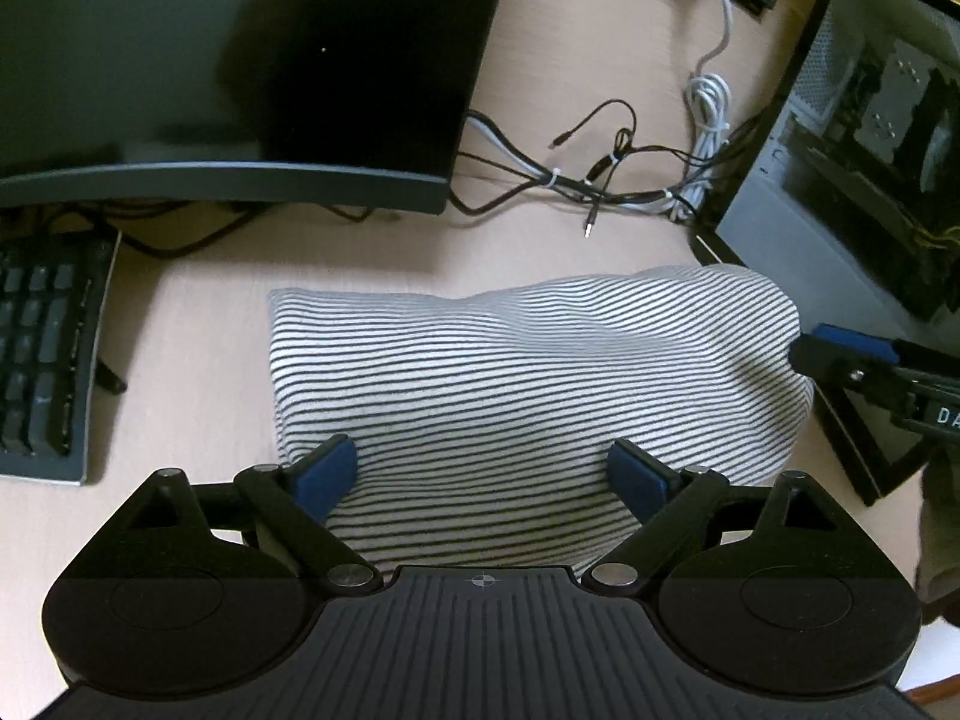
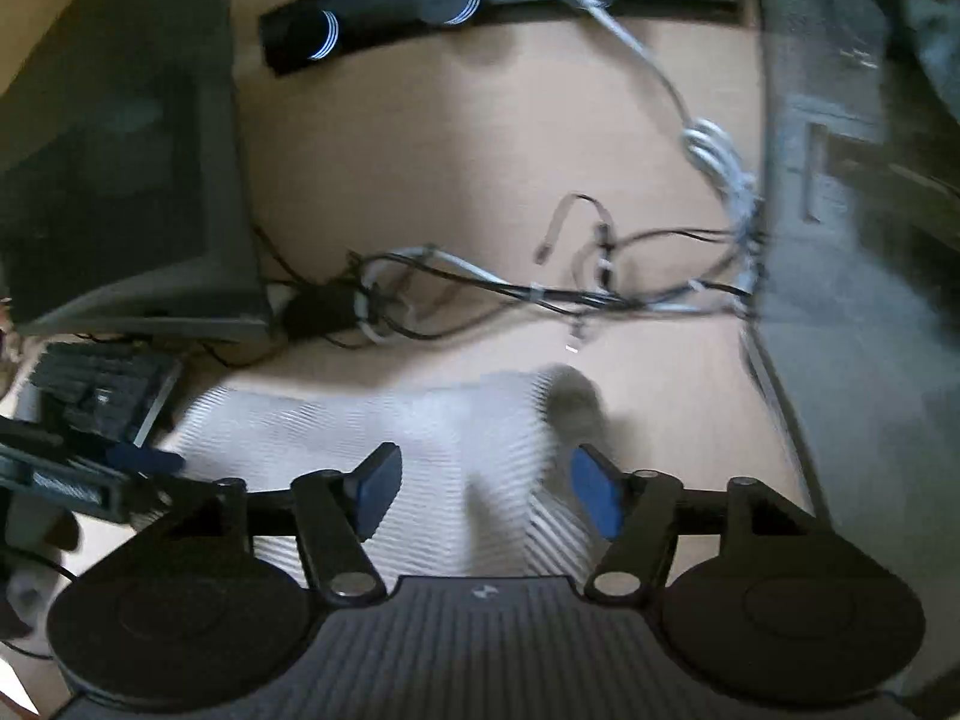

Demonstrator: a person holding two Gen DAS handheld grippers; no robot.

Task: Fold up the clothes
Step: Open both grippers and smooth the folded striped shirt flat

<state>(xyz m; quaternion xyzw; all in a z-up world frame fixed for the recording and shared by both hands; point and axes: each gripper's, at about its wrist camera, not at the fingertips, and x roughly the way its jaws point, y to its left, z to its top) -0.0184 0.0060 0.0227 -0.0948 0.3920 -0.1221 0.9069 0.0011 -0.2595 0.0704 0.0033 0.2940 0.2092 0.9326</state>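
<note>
A folded white garment with thin black stripes lies on the light wooden desk. My left gripper hovers over its near edge with both blue pads spread wide and clear of the cloth. A blue-tipped finger of the other gripper reaches the garment's right end. In the blurred right wrist view, the right gripper is open above the garment, its pads apart and gripping nothing. The left gripper's finger shows at the left edge.
A dark monitor stands behind the garment, with a keyboard to its left. Tangled cables lie on the desk behind the cloth. A computer case stands close on the right. A black bar lies at the back.
</note>
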